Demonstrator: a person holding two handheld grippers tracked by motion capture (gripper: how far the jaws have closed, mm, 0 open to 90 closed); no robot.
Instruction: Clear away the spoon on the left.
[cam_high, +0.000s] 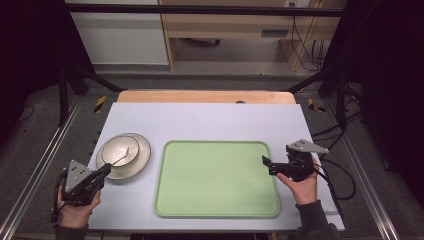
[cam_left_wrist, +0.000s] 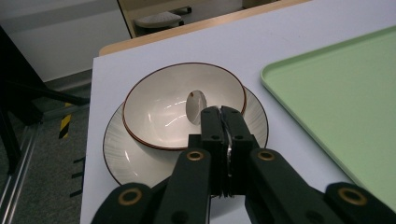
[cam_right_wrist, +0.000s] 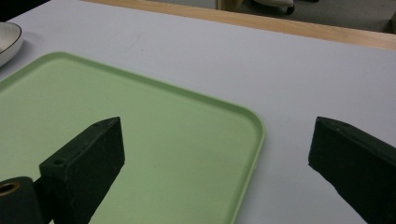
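Metal spoon (cam_left_wrist: 198, 105) handle clamped in shut left gripper (cam_left_wrist: 219, 112), bowl end ahead in bowl (cam_left_wrist: 159, 116) near counter's left edge; right gripper (cam_right_wrist: 215, 154) open, empty.

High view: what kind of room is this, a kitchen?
Probably a lab or recording workshop, not a kitchen: a black metal frame surrounds the white-topped table, cables hang behind, and hand-held black grippers work there.
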